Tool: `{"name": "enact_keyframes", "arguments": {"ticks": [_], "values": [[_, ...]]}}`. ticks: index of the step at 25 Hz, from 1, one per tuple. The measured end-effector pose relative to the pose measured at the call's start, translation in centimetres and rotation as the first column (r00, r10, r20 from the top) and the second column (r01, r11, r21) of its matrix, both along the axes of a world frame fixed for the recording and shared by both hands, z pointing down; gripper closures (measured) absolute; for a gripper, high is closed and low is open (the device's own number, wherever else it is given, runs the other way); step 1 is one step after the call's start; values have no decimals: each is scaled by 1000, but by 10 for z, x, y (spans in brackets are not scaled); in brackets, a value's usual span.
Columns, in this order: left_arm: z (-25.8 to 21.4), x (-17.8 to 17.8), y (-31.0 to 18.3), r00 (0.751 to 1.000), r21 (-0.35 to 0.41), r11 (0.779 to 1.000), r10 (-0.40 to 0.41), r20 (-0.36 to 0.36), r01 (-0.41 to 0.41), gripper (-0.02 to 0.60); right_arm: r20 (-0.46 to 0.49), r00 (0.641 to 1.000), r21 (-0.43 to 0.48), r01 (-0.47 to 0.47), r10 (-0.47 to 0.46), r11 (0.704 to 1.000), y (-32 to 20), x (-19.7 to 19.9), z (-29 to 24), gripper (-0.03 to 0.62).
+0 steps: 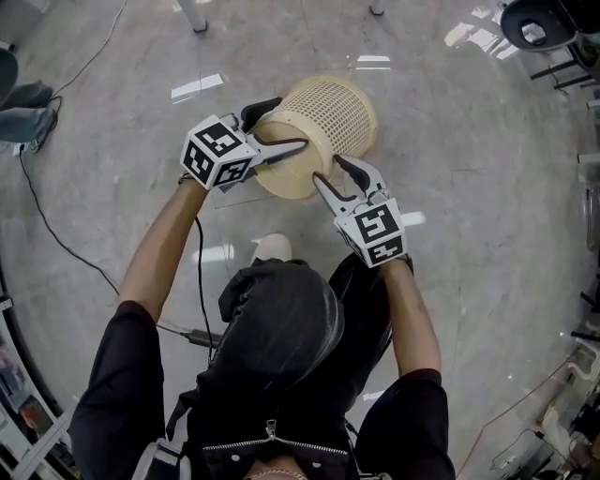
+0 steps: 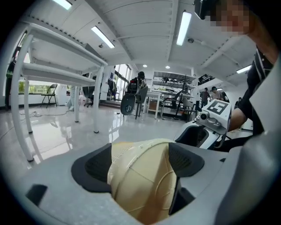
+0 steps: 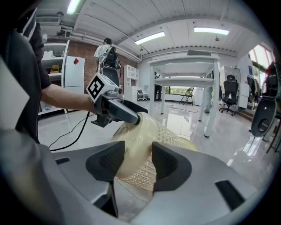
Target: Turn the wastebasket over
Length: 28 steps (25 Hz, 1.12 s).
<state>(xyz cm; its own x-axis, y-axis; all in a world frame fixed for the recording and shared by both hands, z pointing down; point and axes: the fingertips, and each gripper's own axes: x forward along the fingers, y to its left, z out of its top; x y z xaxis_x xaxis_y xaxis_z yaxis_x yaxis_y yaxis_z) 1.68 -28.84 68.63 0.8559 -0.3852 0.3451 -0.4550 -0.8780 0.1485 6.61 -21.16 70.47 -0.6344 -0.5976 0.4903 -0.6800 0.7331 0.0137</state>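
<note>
The cream lattice wastebasket (image 1: 323,122) hangs tilted off the glossy floor, its solid base towards me and its open mouth facing away. My left gripper (image 1: 292,122) is shut on the base's left edge, and the base (image 2: 140,180) fills the gap between its pads. My right gripper (image 1: 328,169) is at the base's lower right edge. One finger lies on the base, the other on the perforated wall (image 3: 162,136), and both pads rest against it. Each gripper view shows the other gripper on the basket: the right gripper (image 2: 215,118), the left gripper (image 3: 116,110).
A black cable (image 1: 47,225) trails over the floor at my left. A white table (image 3: 189,83) stands beyond the basket, and an office chair (image 1: 534,28) at the far right. My shoe (image 1: 272,247) is just below the basket. People stand far off in the room.
</note>
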Motion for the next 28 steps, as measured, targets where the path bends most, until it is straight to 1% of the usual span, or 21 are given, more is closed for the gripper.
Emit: {"name": "enact_keyframes", "arguments": {"ticks": [3, 5, 7, 8, 9, 10, 11, 12, 14, 17, 18, 20, 22, 23, 24, 25, 26, 28], "values": [[1, -2, 10, 1000, 22, 1000, 7, -3, -7, 176, 19, 999, -26, 28, -27, 999, 8, -1, 1, 398], [1, -3, 13, 1000, 28, 1000, 10, -10, -10, 178, 50, 997, -51, 61, -59, 997, 14, -2, 0, 402], [2, -6, 15, 1000, 29, 1000, 8, -19, -8, 178, 142, 988, -68, 70, -60, 995, 16, -2, -12, 404], [2, -7, 16, 1000, 31, 1000, 6, -24, -5, 179, 205, 978, -68, 41, -26, 997, 12, 2, -21, 404], [2, -8, 17, 1000, 34, 999, 6, -30, -5, 178, 258, 966, -62, -15, 31, 998, 2, 10, -30, 407], [2, -8, 19, 999, 40, 999, 8, -38, -7, 178, 289, 952, -55, -86, 99, 995, -11, 19, -35, 410], [2, -8, 22, 999, 44, 999, 13, -44, -11, 178, 295, 941, -54, -154, 163, 987, -26, 29, -37, 411], [2, -8, 25, 999, 47, 999, 20, -49, -18, 178, 282, 936, -63, -202, 212, 977, -40, 37, -34, 411], [3, -7, 32, 998, 47, 998, 38, -49, -35, 178, 226, 942, -100, -231, 248, 968, -59, 40, -21, 413], [10, -5, 45, 997, 34, 998, 61, -45, -59, 178, 138, 962, -132, -220, 238, 967, -72, 35, 2, 438], [14, -5, 49, 997, 26, 998, 64, -46, -63, 178, 127, 963, -147, -218, 237, 965, -73, 33, 9, 442], [23, -6, 56, 996, 6, 998, 69, -47, -69, 178, 143, 960, -190, -214, 242, 958, -71, 30, 17, 447], [34, -5, 64, 996, -13, 996, 82, -45, -83, 178, 139, 964, -227, -194, 229, 954, -66, 27, 23, 459], [39, -4, 68, 995, -27, 996, 89, -51, -91, 178, 113, 972, -236, -177, 208, 955, -62, 25, 28, 461], [44, -3, 72, 994, -43, 994, 94, -64, -97, 178, 67, 981, -239, -161, 182, 958, -56, 23, 35, 467], [49, -2, 75, 993, -59, 993, 96, -76, -100, 178, 11, 988, -237, -150, 157, 960, -51, 21, 46, 512], [55, -1, 78, 992, -73, 992, 96, -80, -102, 178, -37, 989, -237, -146, 141, 960, -45, 21, 57, 533], [70, 1, 83, 993, -103, 989, 97, -69, -103, 178, -72, 988, -257, -149, 135, 955, -35, 21, 76, 542]]}}
